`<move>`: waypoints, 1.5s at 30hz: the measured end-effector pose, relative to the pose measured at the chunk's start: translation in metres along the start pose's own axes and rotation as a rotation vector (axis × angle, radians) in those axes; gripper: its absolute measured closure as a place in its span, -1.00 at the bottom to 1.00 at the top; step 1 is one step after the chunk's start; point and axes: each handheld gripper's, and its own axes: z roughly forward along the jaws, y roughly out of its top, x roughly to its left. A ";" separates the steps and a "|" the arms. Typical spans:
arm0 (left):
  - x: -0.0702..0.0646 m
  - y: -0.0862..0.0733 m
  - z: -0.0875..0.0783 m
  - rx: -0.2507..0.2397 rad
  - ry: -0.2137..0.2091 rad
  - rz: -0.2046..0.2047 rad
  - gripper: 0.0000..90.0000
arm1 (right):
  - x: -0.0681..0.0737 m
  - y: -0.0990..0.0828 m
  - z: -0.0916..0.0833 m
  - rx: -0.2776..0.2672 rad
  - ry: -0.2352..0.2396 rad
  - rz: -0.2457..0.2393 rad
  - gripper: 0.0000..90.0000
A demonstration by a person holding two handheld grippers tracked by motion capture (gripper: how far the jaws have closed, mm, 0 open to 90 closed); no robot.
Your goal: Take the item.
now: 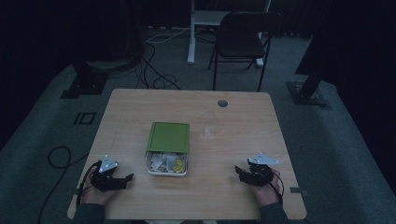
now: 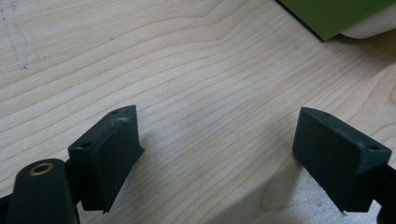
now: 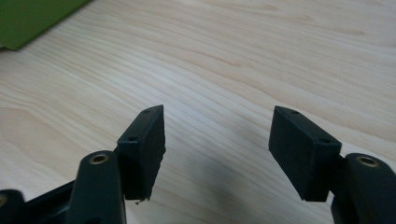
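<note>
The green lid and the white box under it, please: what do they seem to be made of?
green lid: flat, matte, even colour, probably plastic or painted board. white box: smooth, rounded rim, likely plastic. It holds white and yellow scraps, perhaps paper.

White tray (image 1: 166,173) w/ green lid (image 1: 168,137), mid-table (image 1: 233,196). Lid flat, slid toward far side, covers the far part of the tray, near end open. Inside the open part: pale paper-like scraps plus a few yellow bits (image 1: 178,164), loose pile, can't ID further. Tray long axis runs near-to-far, roughly square to table edge, sits left of table's round hole (image 1: 222,103) and nearer.
</note>
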 end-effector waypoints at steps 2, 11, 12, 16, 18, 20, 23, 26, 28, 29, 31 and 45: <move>0.000 0.000 0.000 0.000 0.000 0.000 -0.65 | 0.005 0.002 -0.002 -0.011 0.008 -0.008 -0.19; 0.000 0.000 0.000 0.000 0.000 0.000 -0.65 | 0.016 0.008 -0.008 -0.031 0.030 -0.024 -0.19; 0.000 0.000 0.000 0.000 0.000 0.000 -0.65 | 0.017 0.009 -0.008 -0.033 0.032 -0.026 -0.19; 0.000 0.000 0.000 0.000 0.000 0.000 -0.65 | 0.022 0.011 -0.010 -0.042 0.036 -0.047 -0.19; 0.000 0.000 0.000 0.000 -0.001 0.000 -0.65 | 0.024 0.012 -0.011 -0.046 0.045 -0.053 -0.19; 0.000 0.000 0.000 0.000 -0.001 0.000 -0.65 | 0.027 0.013 -0.011 -0.050 0.054 -0.063 -0.19; 0.000 0.000 0.000 0.000 -0.001 0.000 -0.65 | 0.031 0.014 -0.012 -0.053 0.064 -0.070 -0.19; 0.000 0.000 0.000 0.000 -0.001 0.000 -0.65 | 0.034 0.016 -0.012 -0.059 0.071 -0.077 -0.18; 0.000 0.000 0.000 0.000 -0.001 0.000 -0.65 | 0.036 0.018 -0.013 -0.062 0.079 -0.081 -0.13; 0.000 0.000 0.000 0.000 -0.001 0.000 -0.65 | 0.037 0.018 -0.013 -0.062 0.085 -0.083 -0.10; 0.000 0.000 0.000 0.000 -0.001 0.000 -0.65 | 0.039 0.019 -0.012 -0.065 0.097 -0.086 -0.07; 0.000 0.000 0.000 0.000 -0.001 0.000 -0.65 | 0.053 0.028 -0.013 -0.080 0.162 -0.114 0.17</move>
